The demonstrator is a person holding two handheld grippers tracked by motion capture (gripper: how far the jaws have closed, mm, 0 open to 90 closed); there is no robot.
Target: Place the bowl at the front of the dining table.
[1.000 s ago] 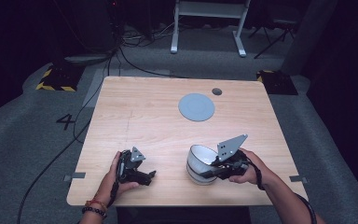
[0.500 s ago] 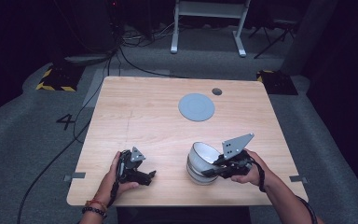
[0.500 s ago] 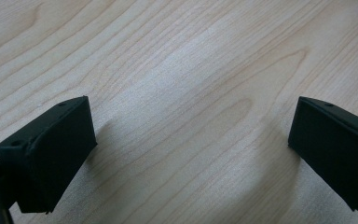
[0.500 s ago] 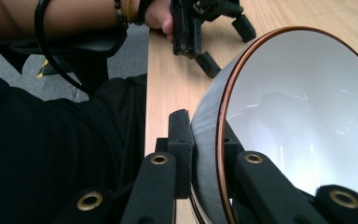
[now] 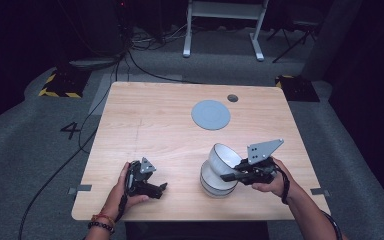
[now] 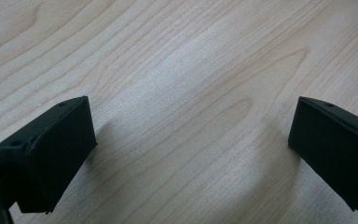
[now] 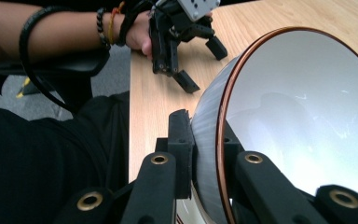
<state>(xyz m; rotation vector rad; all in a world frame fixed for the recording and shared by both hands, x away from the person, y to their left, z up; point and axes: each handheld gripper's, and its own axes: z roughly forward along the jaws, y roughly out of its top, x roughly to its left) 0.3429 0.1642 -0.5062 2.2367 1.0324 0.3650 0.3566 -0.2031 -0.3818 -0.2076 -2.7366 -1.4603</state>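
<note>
A white bowl [image 5: 224,156] with a brown rim and grey outer wall hangs tilted over a second bowl [image 5: 214,186] that sits on the table near the front right. My right gripper [image 5: 228,176] is shut on the tilted bowl's rim. In the right gripper view the bowl [image 7: 298,121] stands on edge with its wall pinched in my right gripper [image 7: 206,140], one jaw inside and one outside. My left gripper [image 5: 159,190] rests on the table at the front left. Its jaws stand wide apart over bare wood in the left gripper view [image 6: 191,149].
A flat grey round disc [image 5: 210,114] lies toward the far middle of the wooden table [image 5: 145,125], with a small dark hole [image 5: 232,98] just beyond it. The table's front edge runs close under both hands. Cables cross the floor at the left.
My right gripper has lifted the upper bowl off the lower one and tipped it up toward the far left. The left gripper has stayed in place.
</note>
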